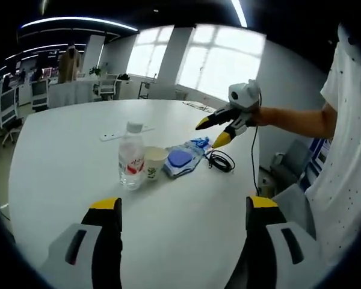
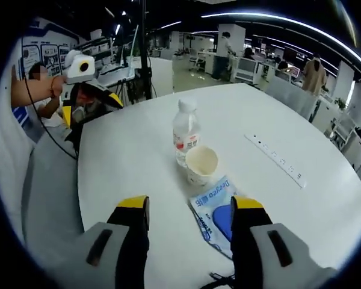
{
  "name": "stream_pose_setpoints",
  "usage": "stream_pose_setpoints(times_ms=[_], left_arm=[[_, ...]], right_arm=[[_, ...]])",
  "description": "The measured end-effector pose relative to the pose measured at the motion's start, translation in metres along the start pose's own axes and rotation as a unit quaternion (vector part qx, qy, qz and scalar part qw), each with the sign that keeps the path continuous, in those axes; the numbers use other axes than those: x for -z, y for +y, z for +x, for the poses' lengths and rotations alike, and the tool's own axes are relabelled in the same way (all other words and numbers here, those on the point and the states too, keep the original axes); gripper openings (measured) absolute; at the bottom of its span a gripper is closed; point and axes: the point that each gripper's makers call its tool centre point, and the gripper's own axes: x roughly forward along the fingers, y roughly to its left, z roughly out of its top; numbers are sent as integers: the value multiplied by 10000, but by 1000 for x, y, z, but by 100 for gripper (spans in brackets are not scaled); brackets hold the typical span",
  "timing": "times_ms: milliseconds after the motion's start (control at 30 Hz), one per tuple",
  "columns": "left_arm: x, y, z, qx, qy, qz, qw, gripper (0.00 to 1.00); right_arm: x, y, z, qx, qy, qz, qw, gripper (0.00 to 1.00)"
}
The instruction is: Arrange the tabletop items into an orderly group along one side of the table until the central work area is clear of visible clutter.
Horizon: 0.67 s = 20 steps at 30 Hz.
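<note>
- step in hand, as i judge it: the grouping looks mostly done; a water bottle (image 1: 131,155), a paper cup (image 1: 154,162) and a blue packet (image 1: 183,159) sit close together at centre frame in the left gripper view, on the white round table (image 1: 66,150).
- the right gripper (image 1: 212,131) hovers at right of centre over a coiled black cable (image 1: 221,161); its yellow tips are parted with nothing between them.
- the left gripper (image 1: 177,208) at bottom frame is spread wide and carries nothing.
- next move, probably: lower onto the cable and draw it beside the packet, a limp thing needing a low pinch.
- the right gripper view shows a white power strip (image 2: 275,159) at right frame, well apart from the bottle, and the left gripper (image 2: 102,96) at upper left.
</note>
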Motion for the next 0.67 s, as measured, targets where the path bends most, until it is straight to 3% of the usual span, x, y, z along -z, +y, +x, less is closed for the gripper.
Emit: stream_pose_setpoints(times_ms=[300, 667], left_arm=[[-8, -16, 7, 42, 23, 122, 9999, 88], [-16, -33, 15, -7, 64, 262, 9996, 91]], right_arm=[[17, -6, -36, 328, -270, 377, 9984, 56], [47, -13, -85, 762, -628, 969, 9904, 59]])
